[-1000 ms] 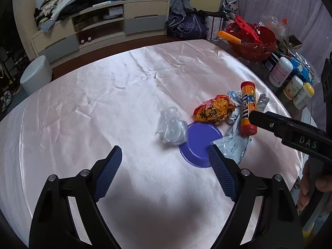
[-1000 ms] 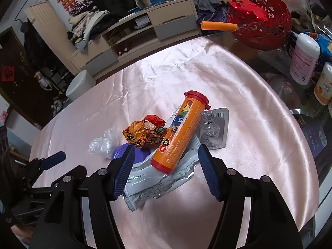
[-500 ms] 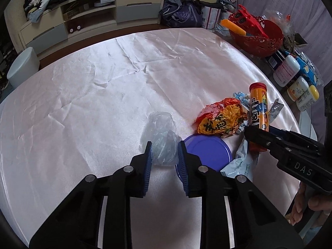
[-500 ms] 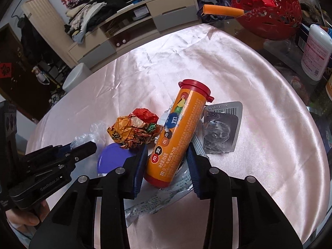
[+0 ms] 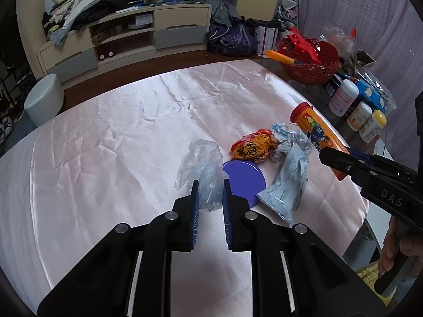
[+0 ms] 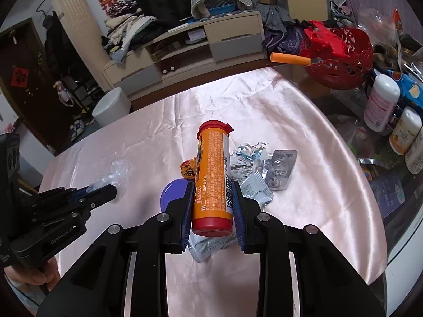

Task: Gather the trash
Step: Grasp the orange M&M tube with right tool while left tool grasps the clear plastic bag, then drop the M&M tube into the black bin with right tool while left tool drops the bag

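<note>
A round table (image 5: 105,137), draped in a glossy pink cloth (image 6: 304,137), is being used as the work surface. A red basket (image 5: 314,66) and several bottles (image 5: 343,97) are being kept on the table's uncovered far right portion.

The trash is being kept in one cluster on the right half of the cloth. The left gripper (image 5: 209,190) is being held closed on a crumpled clear plastic bag (image 5: 201,163), which is pinched between the blue pads at the cluster's left edge. A purple lid (image 5: 244,177) is lying flat just beside that bag. A pale blue foil pouch (image 5: 288,182) is resting against the lid's right side, and an orange crumpled wrapper (image 5: 253,146) is lying just behind the lid.

The right gripper (image 6: 212,203) is being closed on an orange candy tube (image 6: 212,177) with red end caps; the tube's lower half is being clamped between the pads, its length running away from the camera. A silver blister pack (image 6: 280,169) is lying to the right of the tube, beside torn foil scraps (image 6: 248,153).
</note>
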Demonstrator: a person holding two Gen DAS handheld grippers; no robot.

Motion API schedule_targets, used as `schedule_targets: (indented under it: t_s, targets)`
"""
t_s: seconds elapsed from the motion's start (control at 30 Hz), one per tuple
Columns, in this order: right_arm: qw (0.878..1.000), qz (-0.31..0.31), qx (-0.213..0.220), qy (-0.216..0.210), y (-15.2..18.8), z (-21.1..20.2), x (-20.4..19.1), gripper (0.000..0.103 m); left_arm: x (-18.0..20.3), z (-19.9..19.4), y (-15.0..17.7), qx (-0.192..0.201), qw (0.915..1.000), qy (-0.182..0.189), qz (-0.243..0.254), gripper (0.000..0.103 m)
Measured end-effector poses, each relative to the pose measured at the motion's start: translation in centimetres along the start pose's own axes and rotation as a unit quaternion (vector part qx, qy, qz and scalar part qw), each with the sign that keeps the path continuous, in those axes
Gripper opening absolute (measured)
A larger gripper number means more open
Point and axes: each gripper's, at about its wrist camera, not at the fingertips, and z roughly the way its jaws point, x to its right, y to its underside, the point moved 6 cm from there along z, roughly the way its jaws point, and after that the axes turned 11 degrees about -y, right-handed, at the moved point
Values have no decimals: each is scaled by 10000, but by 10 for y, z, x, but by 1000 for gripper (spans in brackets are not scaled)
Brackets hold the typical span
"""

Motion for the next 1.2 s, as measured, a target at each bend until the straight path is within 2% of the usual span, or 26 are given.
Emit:
schedule_targets:
  t_s: [0.3,0.6,0.87,1.0,1.2]
  targets:
    - [9993,-229,48,293,42,-64,-5,29,23,-64,47,159,9996,187,146,15]
    - [9995,-180,-38,242,111,-111,-1,29,58,-101,107,95,9982,455,372,15]
    - [9992,127,-336,156,176,-120,11,29,84,-99,174,-304,9958,828,262,15]
    - [9979,325,-530,193,206,-119,21,29,100,-94,206,-532,9940,875,378,15]
    - [9923,607,-1031,327,251,-101,37,29,117,-69,244,-967,9893,1000,447,15]
